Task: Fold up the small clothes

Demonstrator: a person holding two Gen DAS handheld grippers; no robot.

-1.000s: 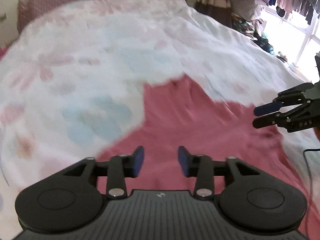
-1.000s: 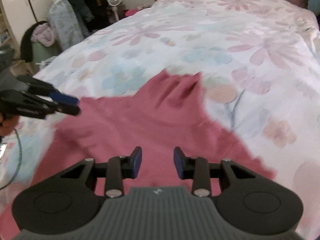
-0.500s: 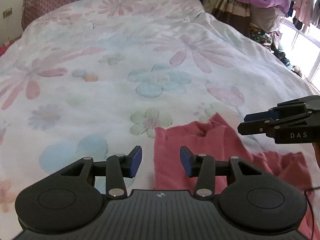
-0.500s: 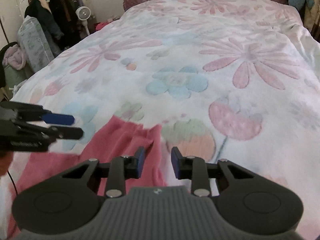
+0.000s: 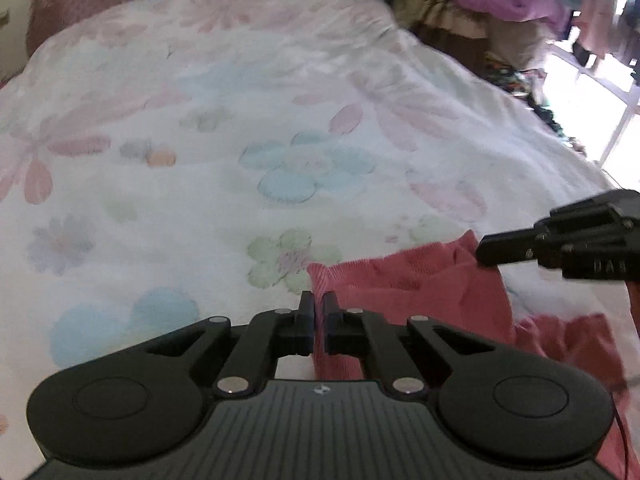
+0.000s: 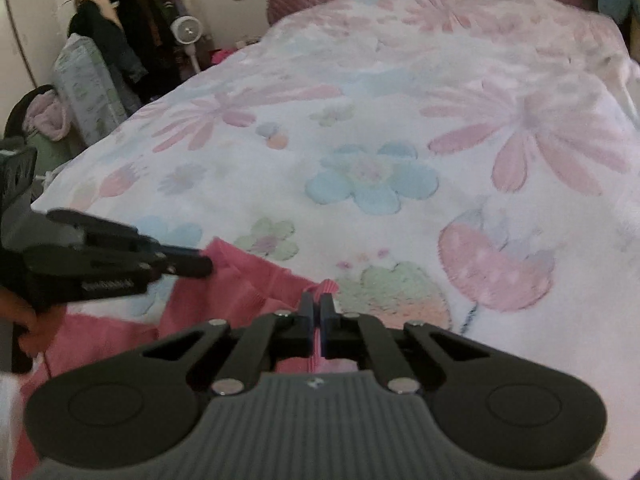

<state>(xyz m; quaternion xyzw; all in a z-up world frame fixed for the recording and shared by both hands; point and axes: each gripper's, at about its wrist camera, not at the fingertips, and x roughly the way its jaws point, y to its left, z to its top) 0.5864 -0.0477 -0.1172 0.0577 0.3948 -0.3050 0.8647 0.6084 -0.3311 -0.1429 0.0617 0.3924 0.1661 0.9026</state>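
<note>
Two tongs are pinched shut on cloth. At the bottom middle of the left view, the left tongs [image 5: 318, 316] squeeze one corner of the pink garment [image 5: 420, 292]. At the bottom middle of the right view, the right tongs [image 6: 317, 314] squeeze its other corner, and a ribbed edge pokes up between the pads. The pink garment lies low in both views, on the bed [image 6: 380, 128] with its flower blanket. Dark coats [image 6: 120, 36] and a small white fan [image 6: 185, 29] sit at the upper left of the right view.
</note>
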